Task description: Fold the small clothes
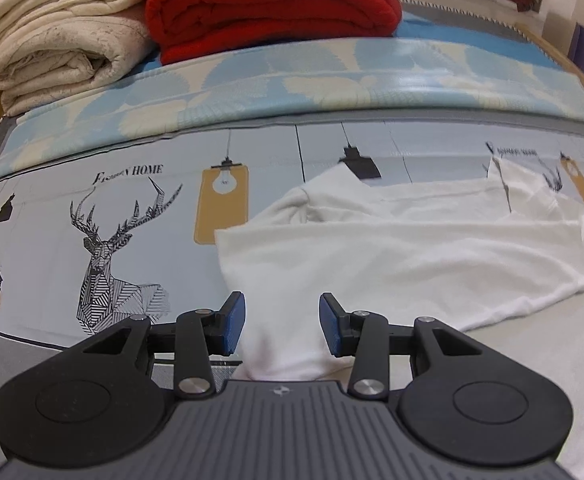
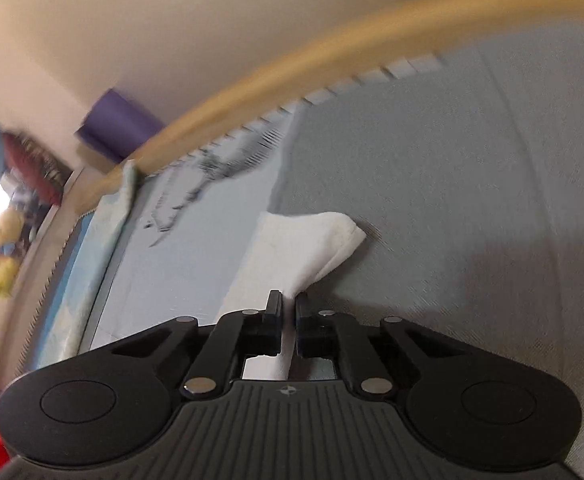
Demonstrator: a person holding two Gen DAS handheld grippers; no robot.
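My right gripper [image 2: 289, 322] is clamped on a corner of the white shirt [image 1: 404, 248], which lies spread on the bed sheet [image 1: 92, 208] right of the printed deer [image 1: 108, 256]. My left gripper [image 1: 282, 328], jaws apart, straddles the shirt's near edge. I'd pinch that edge before folding evenly.

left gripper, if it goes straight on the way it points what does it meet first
The open left gripper would likely first meet the white cotton garment lying just ahead on the deer-print bedsheet. Depth is unclear, but the cloth already lies between its fingers.
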